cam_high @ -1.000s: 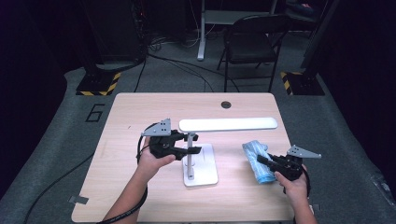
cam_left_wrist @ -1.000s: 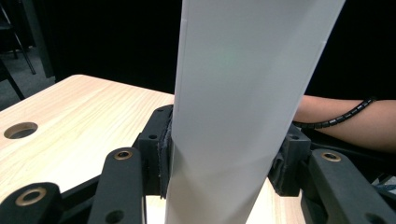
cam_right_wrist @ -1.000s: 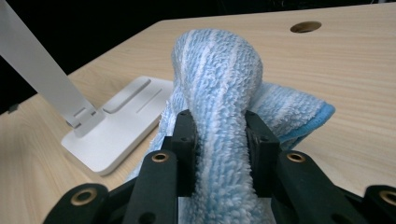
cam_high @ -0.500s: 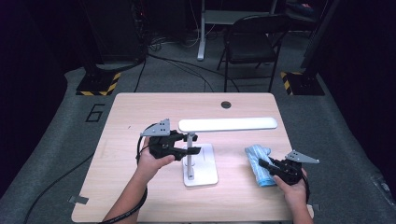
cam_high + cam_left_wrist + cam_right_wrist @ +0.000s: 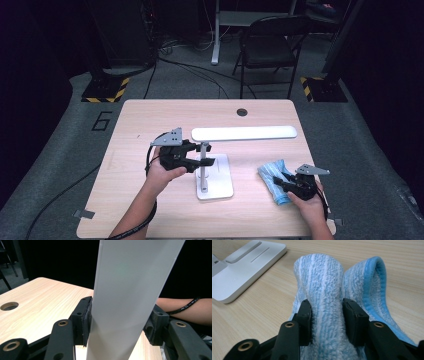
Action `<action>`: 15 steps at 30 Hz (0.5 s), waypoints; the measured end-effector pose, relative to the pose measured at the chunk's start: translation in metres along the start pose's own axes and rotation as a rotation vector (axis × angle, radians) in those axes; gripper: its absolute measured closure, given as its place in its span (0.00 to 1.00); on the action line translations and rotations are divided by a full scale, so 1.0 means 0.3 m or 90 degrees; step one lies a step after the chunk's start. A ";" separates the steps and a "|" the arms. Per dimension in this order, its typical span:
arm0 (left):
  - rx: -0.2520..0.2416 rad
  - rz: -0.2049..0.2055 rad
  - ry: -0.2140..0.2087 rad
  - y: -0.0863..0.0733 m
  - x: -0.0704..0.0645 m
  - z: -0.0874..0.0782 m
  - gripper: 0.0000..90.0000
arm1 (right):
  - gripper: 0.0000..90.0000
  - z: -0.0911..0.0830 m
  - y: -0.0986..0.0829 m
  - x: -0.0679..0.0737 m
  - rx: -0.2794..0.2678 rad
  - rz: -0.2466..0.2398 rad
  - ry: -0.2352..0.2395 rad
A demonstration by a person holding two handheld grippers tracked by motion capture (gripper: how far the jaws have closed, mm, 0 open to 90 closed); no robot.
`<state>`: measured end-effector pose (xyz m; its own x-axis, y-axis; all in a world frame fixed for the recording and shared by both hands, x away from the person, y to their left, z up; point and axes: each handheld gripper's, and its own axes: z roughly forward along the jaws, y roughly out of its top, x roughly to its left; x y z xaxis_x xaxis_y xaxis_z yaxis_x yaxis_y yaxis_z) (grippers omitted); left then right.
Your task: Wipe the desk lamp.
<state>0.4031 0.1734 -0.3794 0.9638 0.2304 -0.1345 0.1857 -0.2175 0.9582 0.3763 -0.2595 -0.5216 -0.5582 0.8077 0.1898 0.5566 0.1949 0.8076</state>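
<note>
A white desk lamp stands mid-table, its long head [image 5: 244, 132] running to the right above a flat square base [image 5: 217, 180]. My left gripper [image 5: 202, 156] is shut on the lamp's upright post [image 5: 130, 297], whose white surface sits squeezed between the two pads. At the table's right front lies a blue and white striped cloth [image 5: 272, 177]. My right gripper [image 5: 281, 184] is shut on a raised fold of that cloth [image 5: 325, 302], low over the wood.
The wooden table [image 5: 150, 125] has a round cable hole [image 5: 242, 112] near its far edge. A folding chair [image 5: 267, 47] stands behind the table. The lamp base [image 5: 239, 272] lies to the left of the cloth in the right gripper view.
My right gripper has drawn back toward the table's front edge with the cloth fold in it. The left gripper and the lamp have stayed put.
</note>
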 end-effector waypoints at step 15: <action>-0.015 0.001 0.004 0.003 -0.002 -0.009 0.47 | 0.58 0.006 -0.016 0.000 -0.003 0.028 0.018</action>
<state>0.4021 0.1758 -0.3776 0.9628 0.2356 -0.1319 0.1801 -0.1961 0.9639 0.3749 -0.2595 -0.5265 -0.5506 0.7995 0.2400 0.5772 0.1570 0.8014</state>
